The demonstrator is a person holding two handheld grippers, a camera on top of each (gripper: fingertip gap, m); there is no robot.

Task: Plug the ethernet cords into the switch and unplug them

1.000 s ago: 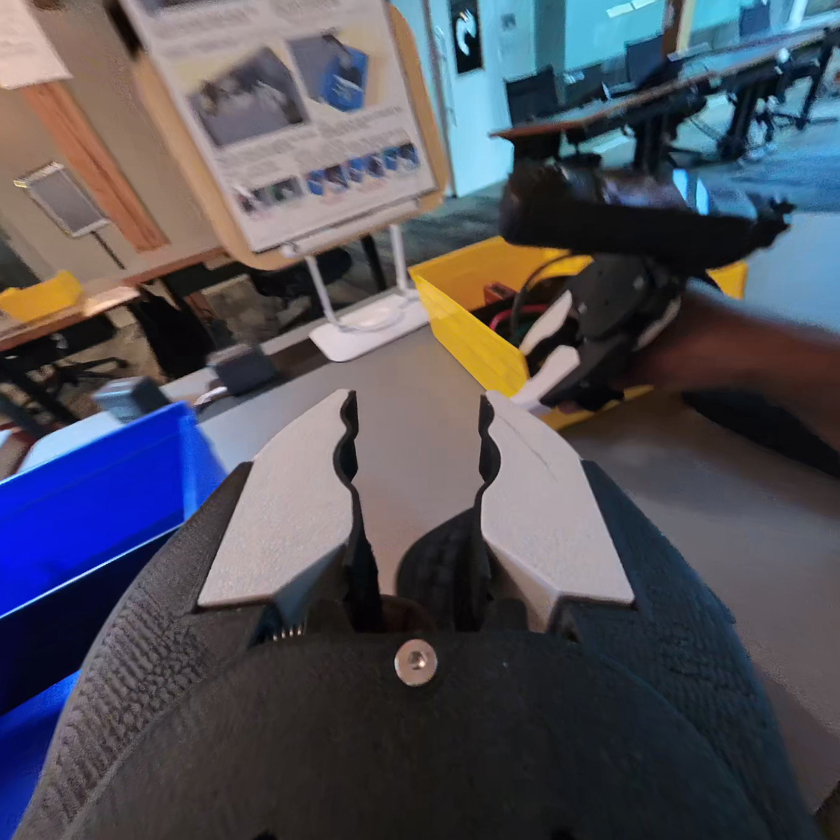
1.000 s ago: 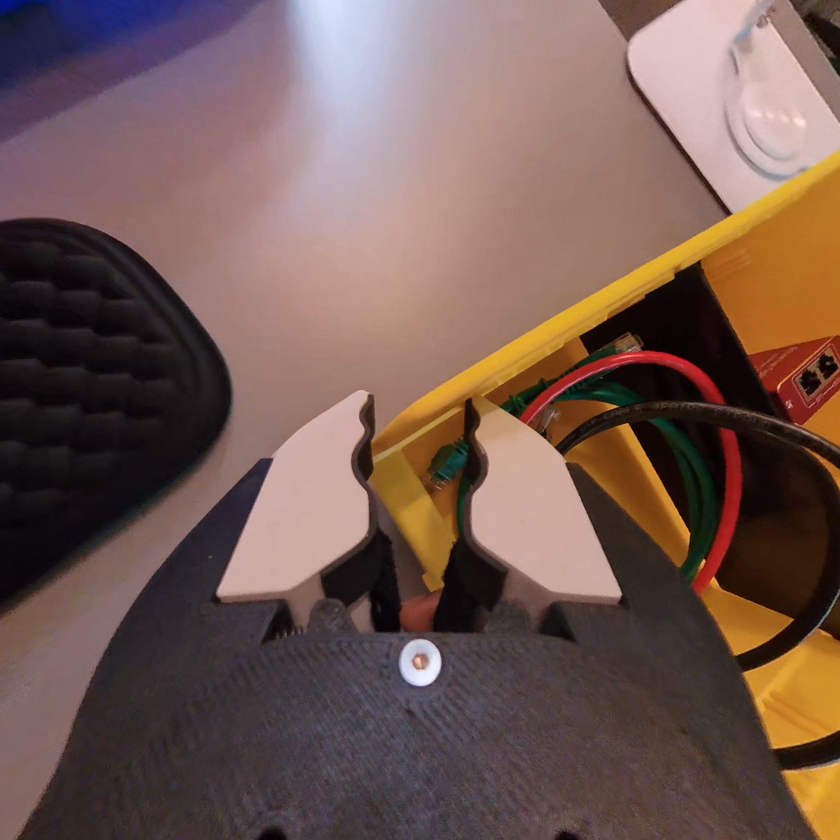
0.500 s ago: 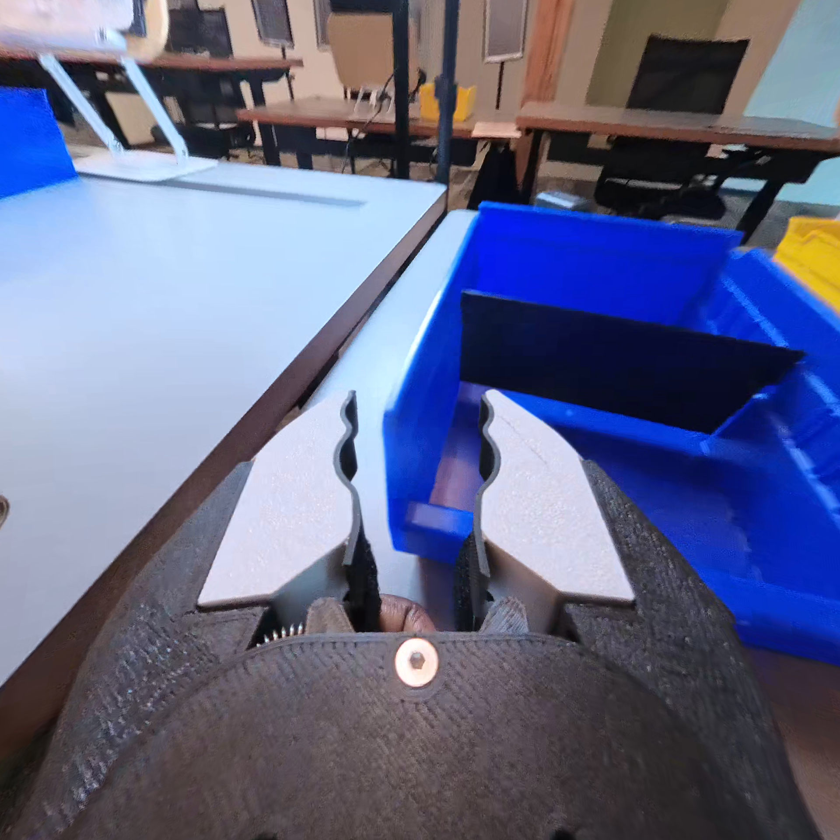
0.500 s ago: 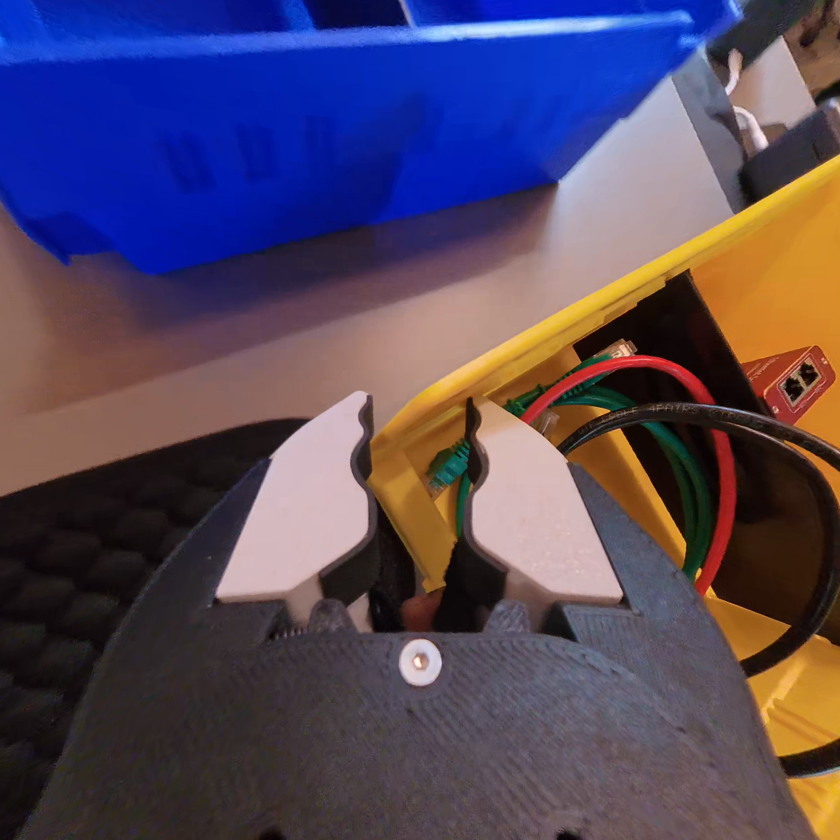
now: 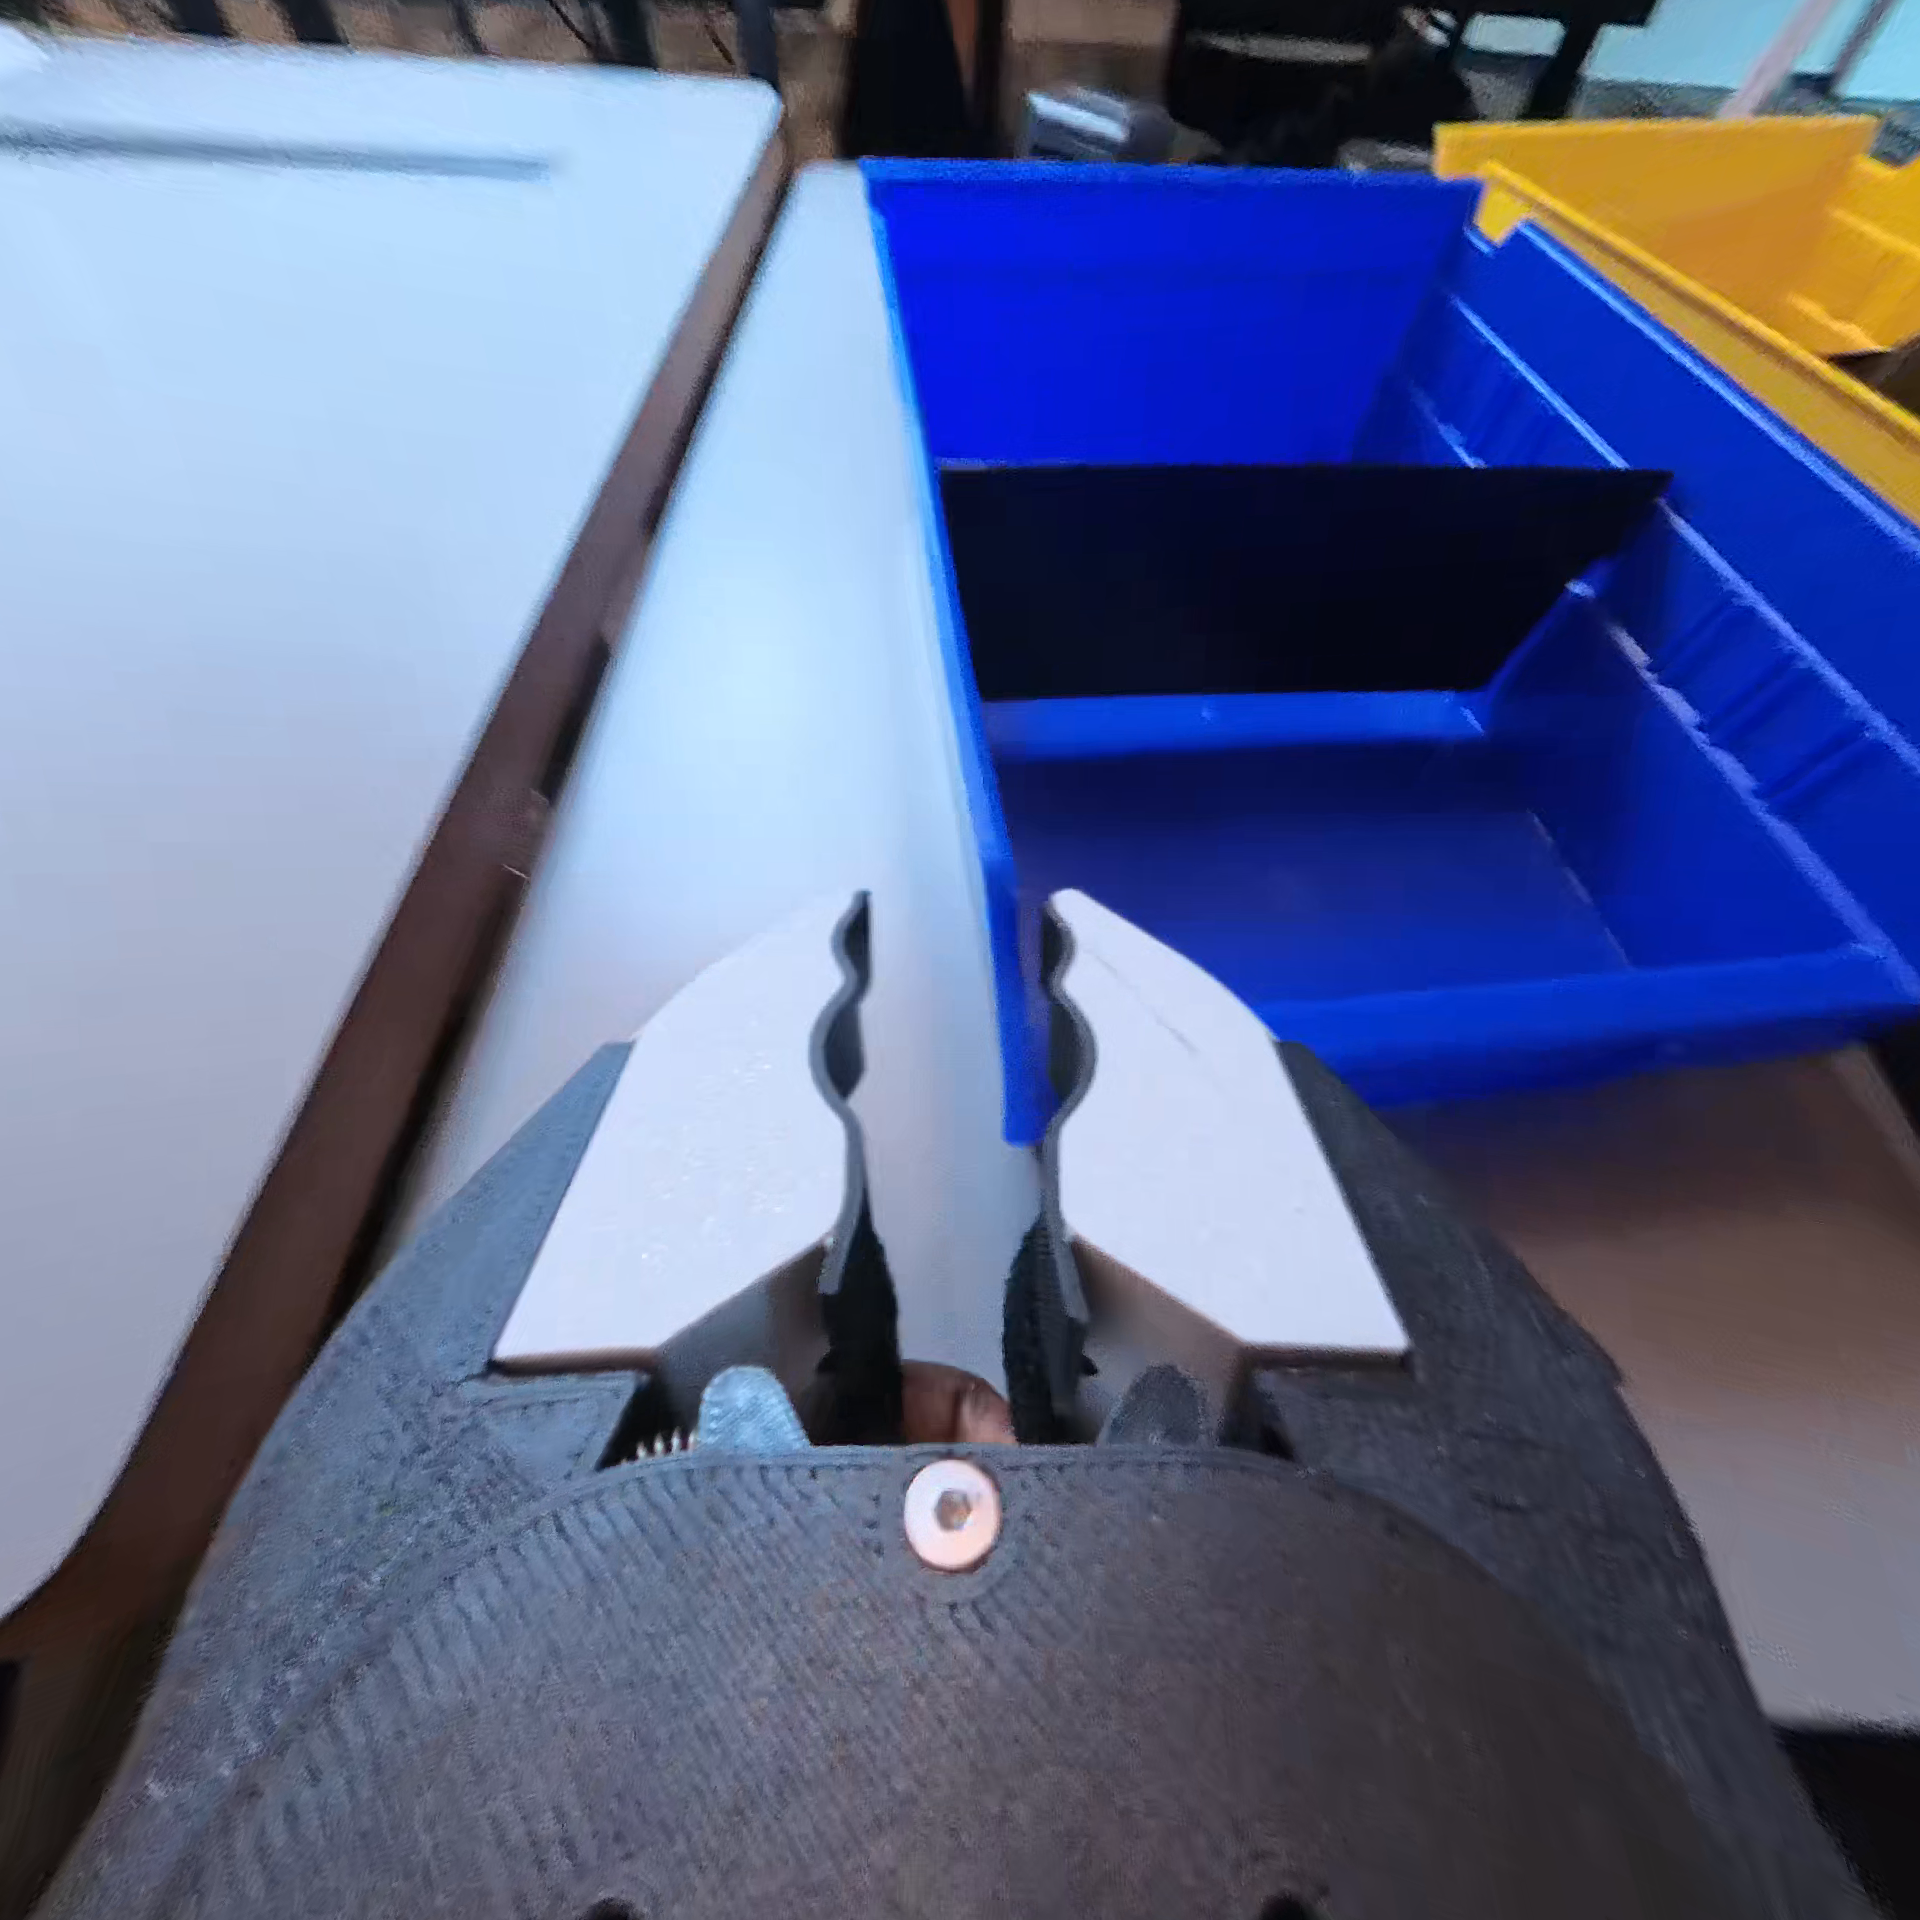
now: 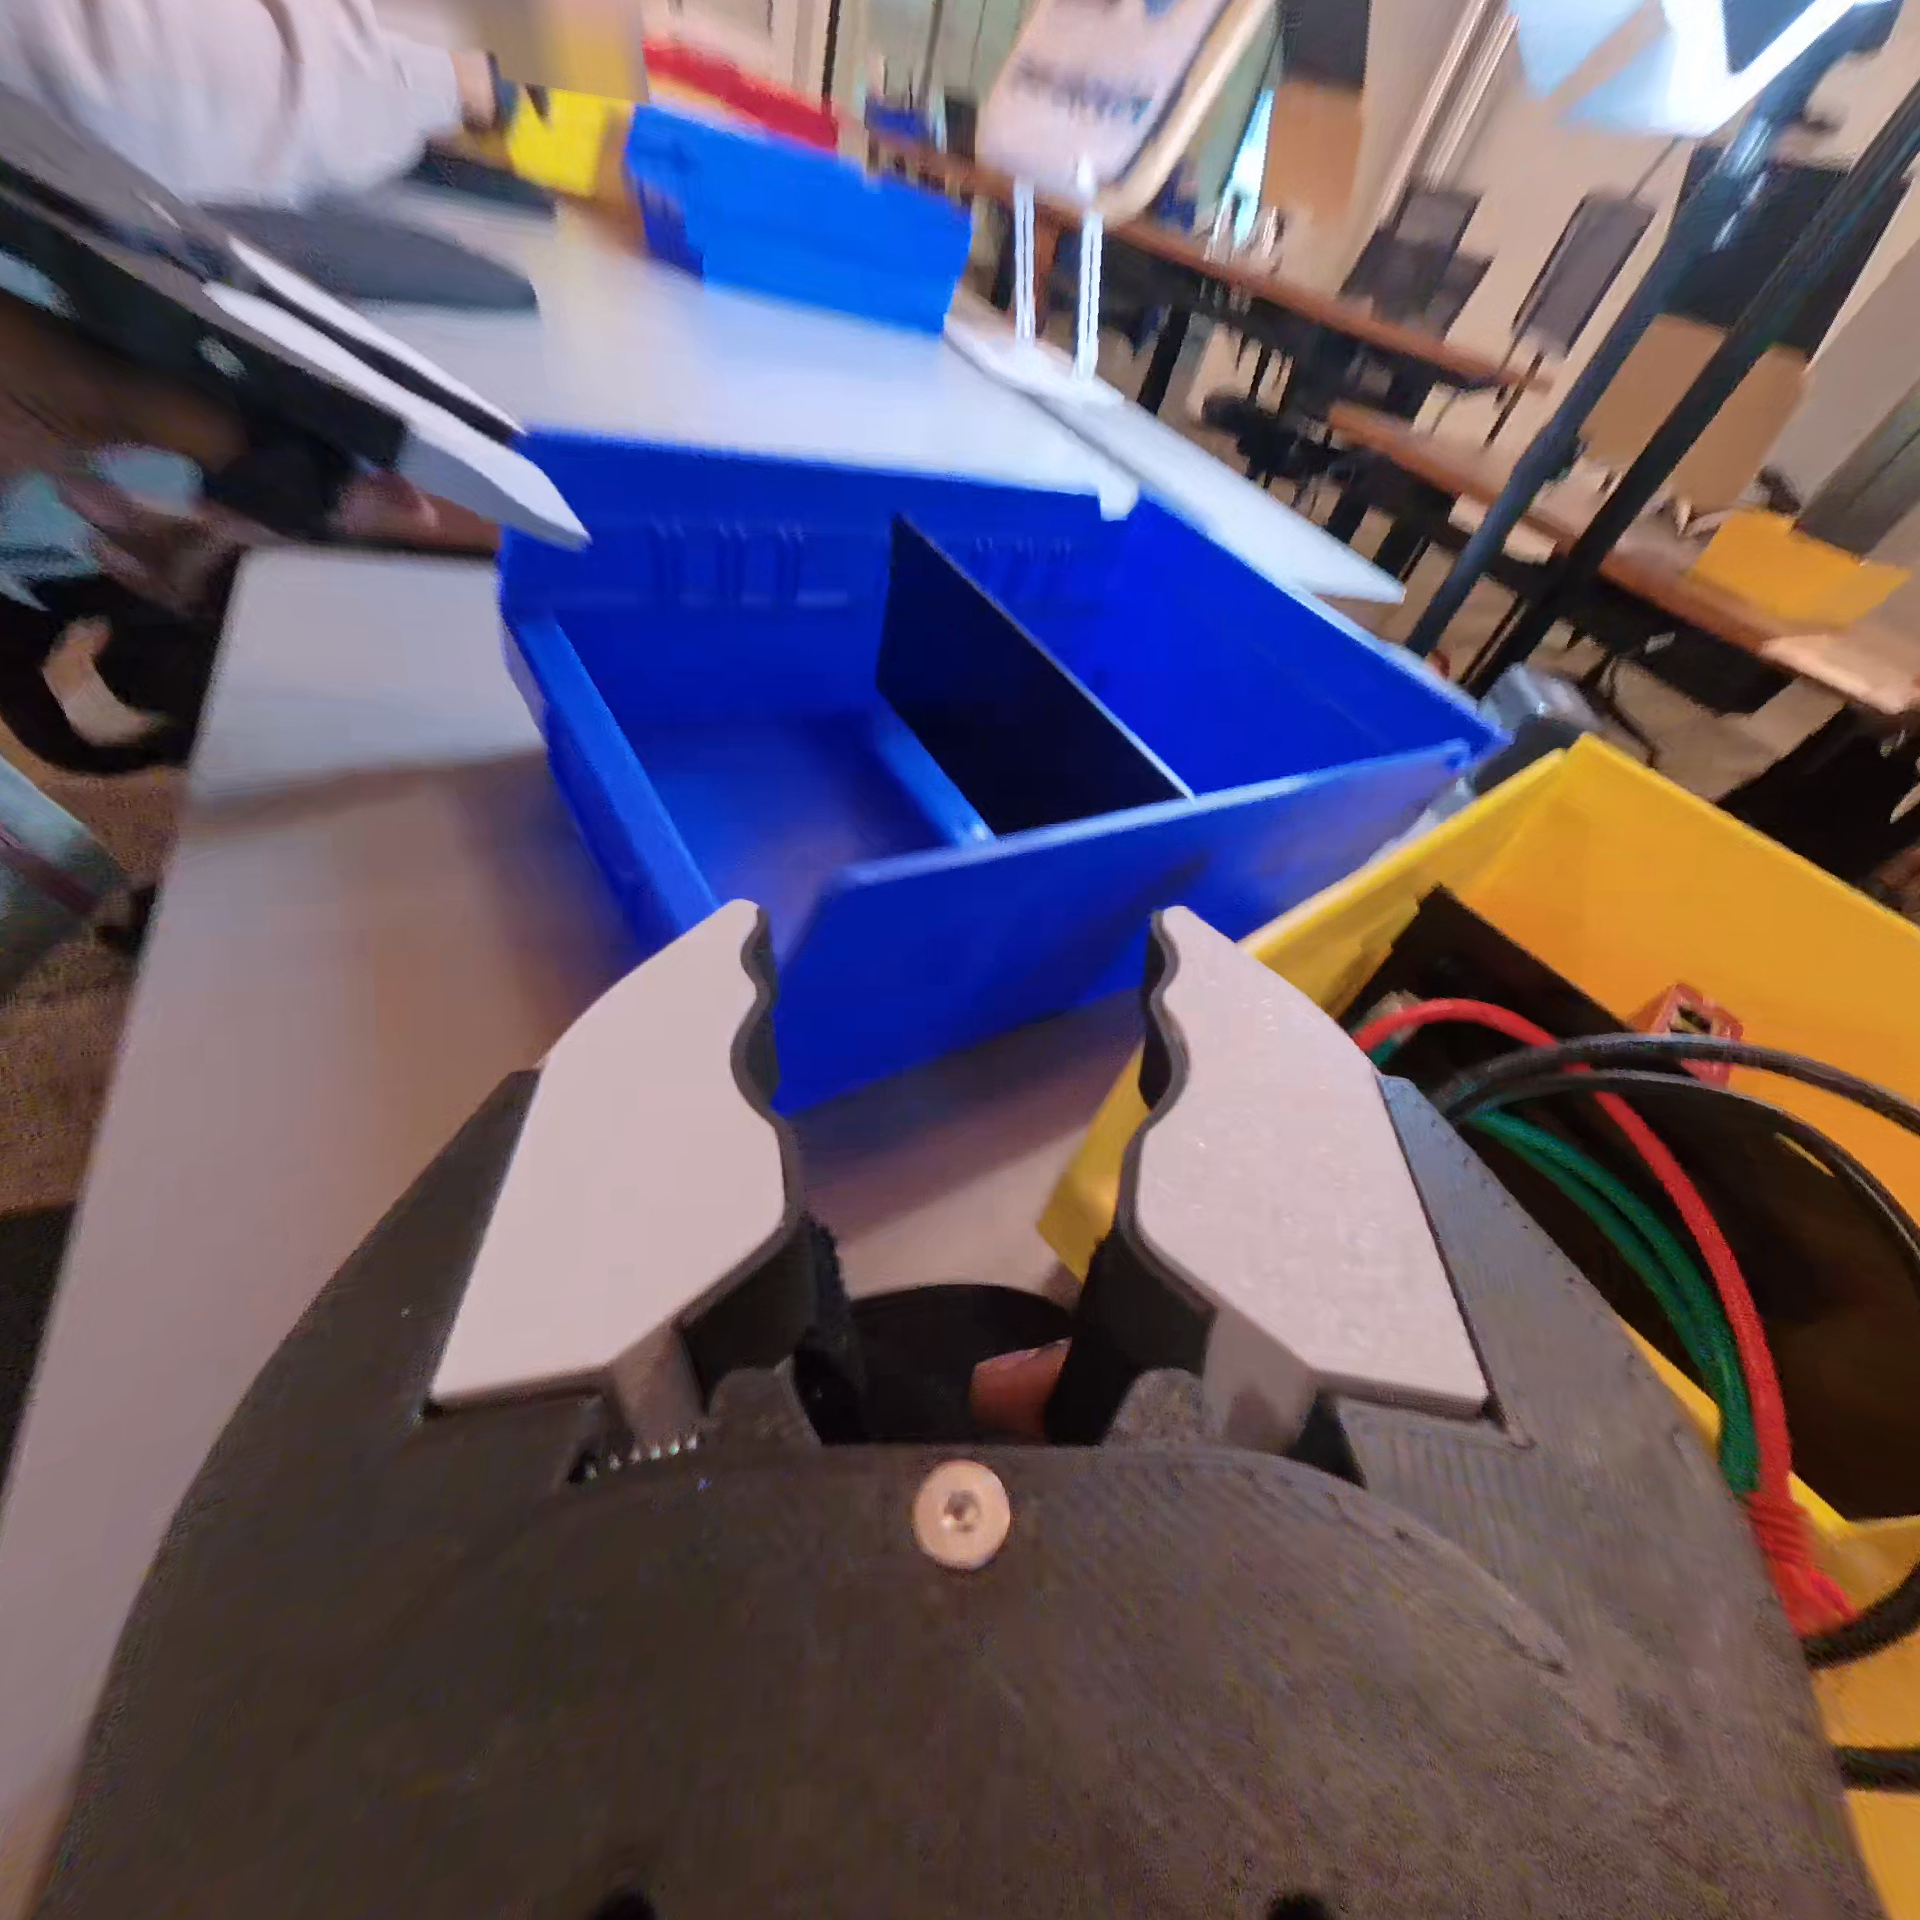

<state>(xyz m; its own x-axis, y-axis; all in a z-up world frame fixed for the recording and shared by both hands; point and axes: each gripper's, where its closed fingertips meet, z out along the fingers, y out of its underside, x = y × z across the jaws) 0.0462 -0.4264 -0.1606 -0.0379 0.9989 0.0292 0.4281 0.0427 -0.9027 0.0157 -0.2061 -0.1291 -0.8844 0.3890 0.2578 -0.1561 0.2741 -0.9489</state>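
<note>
The yellow bin (image 6: 1662,883) holds coiled red (image 6: 1704,1278), green (image 6: 1621,1236) and black (image 6: 1683,1070) cords. A small red switch (image 6: 1694,1023) lies against its inner wall. My right gripper (image 6: 956,935) is open wide and empty, above the table between the yellow bin and the blue bin (image 6: 1299,665). My left gripper (image 5: 956,914) is open, and the near left corner of the blue bin's wall (image 5: 1023,1039) stands between its fingers. The left gripper also shows in the right wrist view (image 6: 520,509) at that bin's corner.
The blue bin has a black divider (image 5: 1247,582) and nothing in it. The yellow bin (image 5: 1662,208) stands behind it. A second table (image 5: 260,520) adjoins on the left. A person's light sleeve (image 6: 260,94), another blue bin (image 6: 800,229) and a sign stand (image 6: 1060,260) are beyond.
My left gripper swung from facing the yellow bin to the blue bin's corner, and its jaws narrowed. My right gripper came off the yellow bin's wall, tilted up and opened wider.
</note>
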